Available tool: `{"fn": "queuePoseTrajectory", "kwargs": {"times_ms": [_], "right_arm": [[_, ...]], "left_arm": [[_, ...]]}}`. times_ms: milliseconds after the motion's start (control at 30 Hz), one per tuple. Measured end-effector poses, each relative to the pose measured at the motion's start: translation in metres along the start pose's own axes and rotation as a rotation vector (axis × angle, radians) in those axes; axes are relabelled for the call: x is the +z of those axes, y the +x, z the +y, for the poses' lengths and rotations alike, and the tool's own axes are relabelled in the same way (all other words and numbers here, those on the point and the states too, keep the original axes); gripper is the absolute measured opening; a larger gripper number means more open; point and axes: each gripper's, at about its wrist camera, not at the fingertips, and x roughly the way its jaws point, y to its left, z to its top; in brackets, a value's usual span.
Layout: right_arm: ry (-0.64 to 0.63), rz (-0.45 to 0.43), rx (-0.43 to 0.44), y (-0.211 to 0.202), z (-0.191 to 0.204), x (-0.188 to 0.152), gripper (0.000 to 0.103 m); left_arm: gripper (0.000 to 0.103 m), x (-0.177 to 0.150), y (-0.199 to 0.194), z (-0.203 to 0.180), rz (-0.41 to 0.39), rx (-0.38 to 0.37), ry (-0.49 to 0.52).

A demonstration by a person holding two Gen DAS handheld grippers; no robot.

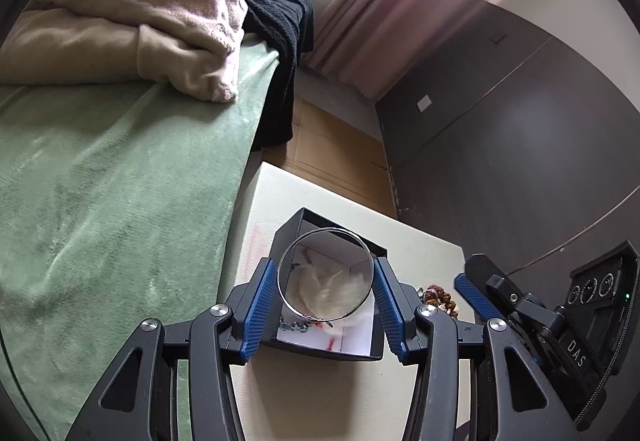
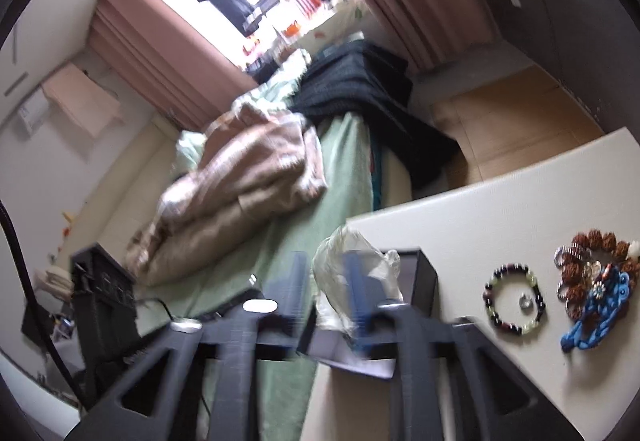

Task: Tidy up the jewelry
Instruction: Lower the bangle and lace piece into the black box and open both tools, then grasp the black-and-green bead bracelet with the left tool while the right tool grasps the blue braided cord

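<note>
The left gripper [image 1: 326,283] pinches a thin silver bangle [image 1: 325,275] across its width, holding it directly above the open black box [image 1: 289,231] on the pale table [image 1: 320,393]; the ring has not been let go. Inside the box lie crumpled white tissue [image 1: 324,287] and a small beaded chain [image 1: 294,327] near its front wall, so some sorting looks done. The right gripper [image 2: 326,281] is blurred, its fingers spread, with a clear plastic bag [image 2: 352,261] showing between them — whether the pads touch it I cannot tell. Plenty remains on the table to the right of the box: a dark bead bracelet [image 2: 514,299] encircling a small ring [image 2: 525,303], then a heap of brown beads [image 2: 592,253] and a blue chain [image 2: 596,317] further right.
</note>
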Motion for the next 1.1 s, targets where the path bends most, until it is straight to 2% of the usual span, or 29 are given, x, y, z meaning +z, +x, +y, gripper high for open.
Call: {"fn": "queuePoseTrajectory", "kwargs": {"times_ms": [67,133,300,400,433,467,533,800,1100], "right_arm": [[-0.012,-0.042,-0.046,-0.008,-0.004,-0.003,0.062],[-0.024,-0.034,-0.062,-0.013,-0.010,-0.002,0.065],[0.047,-0.045,-0.086,-0.032,-0.039,-0.002,0.065],[0.081,-0.042,-0.107,-0.041,-0.054,-0.004,0.065],[0.090,-0.041,-0.113,-0.043,-0.058,-0.005,0.065],[0.098,-0.039,-0.116,-0.046,-0.061,-0.005,0.065],[0.108,-0.041,-0.118,-0.053,-0.067,-0.003,0.065],[0.140,-0.084,-0.153,-0.085,-0.088,0.003,0.065],[0.176,-0.098,-0.238,-0.121,-0.115,0.001,0.065]], "left_arm": [[0.051,0.000,0.005,-0.003,0.009,-0.006,0.006],[0.051,-0.001,0.009,-0.007,0.015,-0.007,0.016],[0.051,-0.004,0.022,-0.021,0.023,-0.010,0.044],[0.052,-0.006,0.029,-0.032,0.023,-0.040,0.053],[0.057,-0.005,0.032,-0.034,0.031,-0.034,0.058],[0.068,-0.007,0.038,-0.039,0.049,-0.017,0.071],[0.075,-0.009,0.042,-0.043,0.050,0.001,0.081],[0.076,-0.020,0.046,-0.052,0.044,0.012,0.087],[0.076,-0.045,0.050,-0.088,0.057,-0.018,0.169]]}}
